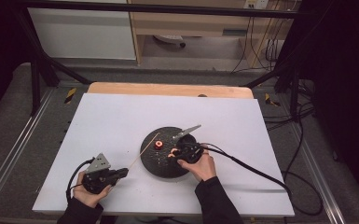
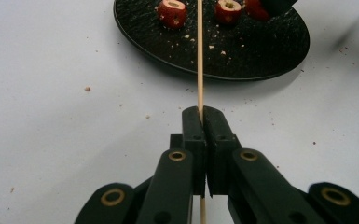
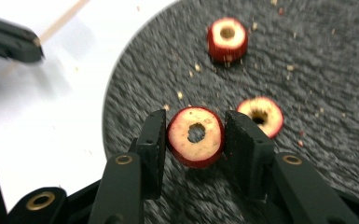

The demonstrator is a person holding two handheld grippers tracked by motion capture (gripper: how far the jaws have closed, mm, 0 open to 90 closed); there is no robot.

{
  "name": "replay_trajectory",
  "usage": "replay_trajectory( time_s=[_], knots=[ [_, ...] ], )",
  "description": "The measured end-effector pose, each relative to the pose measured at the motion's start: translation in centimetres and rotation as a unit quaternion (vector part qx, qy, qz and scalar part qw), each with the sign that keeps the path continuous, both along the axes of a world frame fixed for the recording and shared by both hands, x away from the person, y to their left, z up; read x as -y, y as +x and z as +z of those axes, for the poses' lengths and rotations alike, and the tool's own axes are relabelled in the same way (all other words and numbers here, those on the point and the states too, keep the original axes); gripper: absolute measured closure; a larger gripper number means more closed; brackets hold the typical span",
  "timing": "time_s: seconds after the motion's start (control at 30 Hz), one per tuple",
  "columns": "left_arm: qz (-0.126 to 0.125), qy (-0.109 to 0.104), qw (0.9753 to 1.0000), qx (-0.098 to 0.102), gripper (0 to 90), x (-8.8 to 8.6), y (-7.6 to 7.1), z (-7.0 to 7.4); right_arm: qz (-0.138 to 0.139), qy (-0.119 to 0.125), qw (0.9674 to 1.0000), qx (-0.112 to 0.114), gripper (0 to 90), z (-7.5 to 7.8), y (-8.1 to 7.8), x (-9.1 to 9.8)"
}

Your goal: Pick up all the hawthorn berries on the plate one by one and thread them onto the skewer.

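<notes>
A black round plate [image 1: 155, 164] lies mid-table with cored red fruit rings on it. My right gripper [image 1: 177, 153] is over the plate; in the right gripper view its jaws [image 3: 195, 135] are shut on one ring [image 3: 196, 140], a pad against each side. Two more rings [image 3: 227, 39] [image 3: 261, 115] lie on the plate [image 3: 168, 60] beyond. My left gripper [image 1: 122, 173] rests on the table at the plate's near left. It is shut [image 2: 202, 114] on a thin wooden skewer [image 2: 199, 60], which points out over the plate [image 2: 251, 51] between two rings [image 2: 172, 12] [image 2: 227, 10].
A white sheet [image 1: 116, 121] covers the tabletop, dotted with fruit crumbs [image 2: 87, 88]. The right gripper's cable [image 1: 256, 172] trails off to the right across the sheet. A wooden table edge [image 1: 168, 88] shows at the back.
</notes>
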State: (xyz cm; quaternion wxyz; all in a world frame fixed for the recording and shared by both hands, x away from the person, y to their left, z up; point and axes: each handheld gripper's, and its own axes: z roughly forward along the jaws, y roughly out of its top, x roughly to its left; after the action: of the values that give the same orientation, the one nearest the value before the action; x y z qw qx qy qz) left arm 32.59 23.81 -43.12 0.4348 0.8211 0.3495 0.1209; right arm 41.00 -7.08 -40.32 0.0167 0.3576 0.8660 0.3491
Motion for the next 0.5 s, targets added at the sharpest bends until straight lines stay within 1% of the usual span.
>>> replay_trajectory(
  time_s=[0.13, 0.2, 0.23, 0.27, 0.33, 0.37, 0.43, 0.47, 0.5],
  knots=[
    [0.003, -0.002, 1.0, 0.002, 87.9, 0.0, -0.1, 0.0, -0.017, 0.043, 0.9989, 0.013, 60.4, 0.2, -0.5, -0.1],
    [0.003, -0.004, 1.0, 0.005, 87.9, -0.1, -0.1, 0.1, -0.024, 0.064, 0.9974, 0.024, 60.4, 0.1, -0.8, -0.3],
    [0.004, -0.005, 1.0, 0.005, 87.9, -0.1, -0.1, 0.1, -0.029, 0.081, 0.9959, 0.027, 60.4, 0.1, -1.0, -0.3],
    [0.005, -0.006, 1.0, 0.005, 87.9, -0.1, -0.1, 0.1, -0.032, 0.091, 0.9949, 0.029, 60.4, 0.0, -1.0, -0.3],
    [0.006, -0.007, 0.9999, 0.007, 87.9, -0.1, -0.2, 0.1, -0.041, 0.124, 0.9909, 0.033, 60.4, -0.2, -1.2, -0.1],
    [0.007, -0.008, 0.9999, 0.007, 87.9, -0.1, -0.2, 0.2, -0.047, 0.144, 0.988, 0.032, 60.4, -0.4, -1.3, 0.0],
    [0.007, -0.008, 0.9999, 0.008, 87.9, -0.1, -0.2, 0.2, -0.061, 0.161, 0.9844, 0.037, 60.5, -0.8, -1.4, 0.4],
    [0.008, -0.008, 0.9999, 0.008, 87.9, -0.1, -0.2, 0.1, -0.065, 0.169, 0.9828, 0.036, 60.5, -1.0, -1.4, 0.5],
    [0.009, -0.006, 0.9999, 0.008, 87.9, 0.0, -0.2, 0.1, -0.071, 0.18, 0.9805, 0.035, 60.5, -1.2, -1.5, 0.7]
  ],
)
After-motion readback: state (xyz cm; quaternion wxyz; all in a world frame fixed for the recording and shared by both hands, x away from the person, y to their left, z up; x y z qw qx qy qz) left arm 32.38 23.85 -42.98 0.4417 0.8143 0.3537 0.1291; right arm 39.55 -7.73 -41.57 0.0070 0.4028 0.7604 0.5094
